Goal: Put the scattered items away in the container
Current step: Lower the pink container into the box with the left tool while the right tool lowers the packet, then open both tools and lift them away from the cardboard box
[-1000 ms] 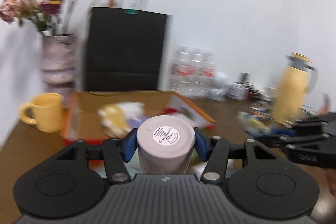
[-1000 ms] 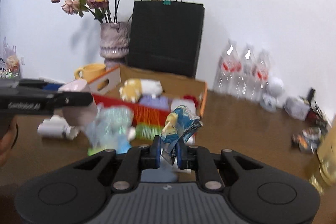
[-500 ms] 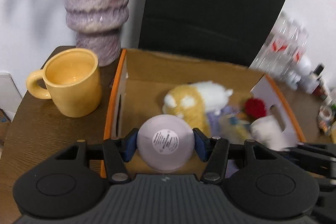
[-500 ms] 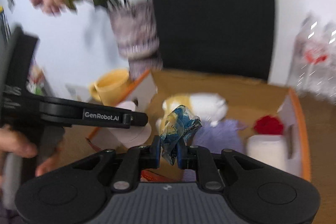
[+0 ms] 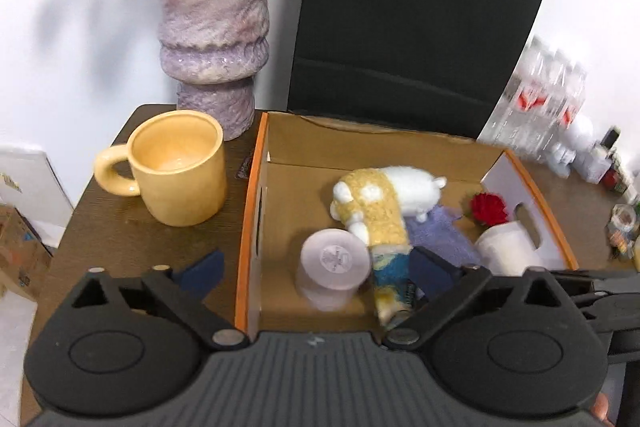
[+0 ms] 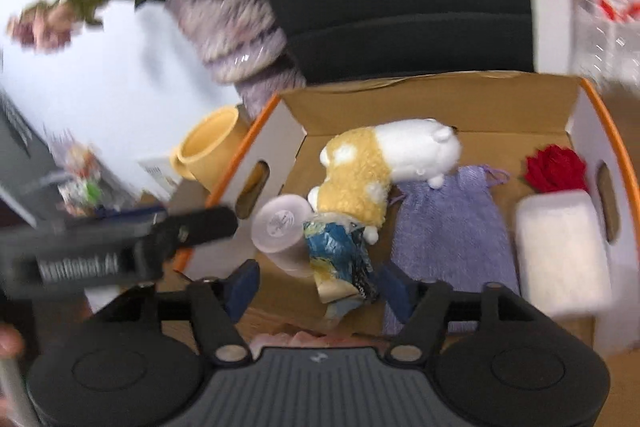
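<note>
Two tongs noted, both over the cardboard box (image 5: 256,211) with orange rim, both with jaws opening. Left tongs (image 5: 316,273): pads spread wide and clear of any item; the pale lilac cup (image 5: 334,269) lies between them on the box floor, base toward the camera, touched by neither pad. Right tongs (image 6: 320,283): pads parted; the crumpled blue-and-yellow wrapper (image 6: 340,259) sits between them, free of both pads, resting in the box just beside the cup (image 6: 280,231).

Box contents, right wrist view: yellow-and-white plush toy (image 6: 384,167) at 12 o'clock of the wrapper, touching it; purple knitted cloth (image 6: 452,227) at 2 o'clock; red flower (image 6: 556,167) toward the far right corner; white roll (image 6: 560,251) against the right wall.

Outside the box, left wrist view: yellow mug (image 5: 176,167) upright on the brown surface (image 5: 116,239) at 9 o'clock of the box; mottled purple vase (image 5: 214,35) at 11 o'clock; black paper bag (image 5: 416,27) behind the box at 12 o'clock; clear plastic bottles (image 5: 548,107) at 2 o'clock, blurred
</note>
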The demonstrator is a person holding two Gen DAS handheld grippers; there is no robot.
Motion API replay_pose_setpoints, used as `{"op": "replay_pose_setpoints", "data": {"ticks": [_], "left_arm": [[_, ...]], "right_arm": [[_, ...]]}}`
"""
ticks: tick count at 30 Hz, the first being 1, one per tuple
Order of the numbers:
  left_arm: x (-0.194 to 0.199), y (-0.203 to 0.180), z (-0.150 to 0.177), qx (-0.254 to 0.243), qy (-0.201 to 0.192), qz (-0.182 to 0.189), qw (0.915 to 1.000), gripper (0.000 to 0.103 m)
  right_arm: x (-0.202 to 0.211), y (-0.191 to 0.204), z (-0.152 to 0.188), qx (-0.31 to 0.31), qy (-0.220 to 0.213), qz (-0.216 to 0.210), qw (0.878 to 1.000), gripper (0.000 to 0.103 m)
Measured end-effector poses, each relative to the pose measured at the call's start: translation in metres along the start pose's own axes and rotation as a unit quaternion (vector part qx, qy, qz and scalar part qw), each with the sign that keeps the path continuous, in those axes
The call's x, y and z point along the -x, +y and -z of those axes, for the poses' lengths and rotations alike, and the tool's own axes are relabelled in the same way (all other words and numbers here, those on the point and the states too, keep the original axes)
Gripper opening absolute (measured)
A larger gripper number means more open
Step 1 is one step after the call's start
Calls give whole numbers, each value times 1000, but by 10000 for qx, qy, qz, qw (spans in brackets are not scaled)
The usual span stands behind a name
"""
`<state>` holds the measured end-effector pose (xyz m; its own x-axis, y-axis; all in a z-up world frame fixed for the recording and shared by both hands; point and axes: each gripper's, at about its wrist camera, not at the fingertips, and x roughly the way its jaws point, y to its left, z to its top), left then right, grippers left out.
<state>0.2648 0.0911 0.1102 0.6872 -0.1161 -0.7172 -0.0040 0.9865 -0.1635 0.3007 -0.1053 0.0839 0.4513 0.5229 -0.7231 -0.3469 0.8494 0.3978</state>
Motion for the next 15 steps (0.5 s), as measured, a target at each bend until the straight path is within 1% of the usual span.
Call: {"op": "replay_pose_setpoints", "data": {"ticks": [1,2,4,6,10,11,12,15], "left_arm": [[3,-1,3,-6,43,-5,10000,103],[5,-3,5,-37,82,-43,10000,103],[11,-8,12,-81,129,-156,9998,103],[20,-12,18,-136,167,-207,9996,103],[39,-22,33,-213,149,-214,9994,103],[43,-24,37,-215,145,-213,9994,103],[46,-27,40,-233,152,-207,9994,103],[59,-36,48,-302,104,-212,9993,103]], "right_arm": [[4,2,2,28,8,115,9999,77],[9,5,5,91,23,320,9994,78],[17,8,10,172,76,728,9972,78],[26,9,15,149,118,972,9951,78],[51,6,25,-14,86,1109,9938,81],[57,6,28,-42,54,1161,9932,85],[64,6,32,-50,9,1226,9924,86],[80,8,43,-11,-82,1366,9906,86]]}}
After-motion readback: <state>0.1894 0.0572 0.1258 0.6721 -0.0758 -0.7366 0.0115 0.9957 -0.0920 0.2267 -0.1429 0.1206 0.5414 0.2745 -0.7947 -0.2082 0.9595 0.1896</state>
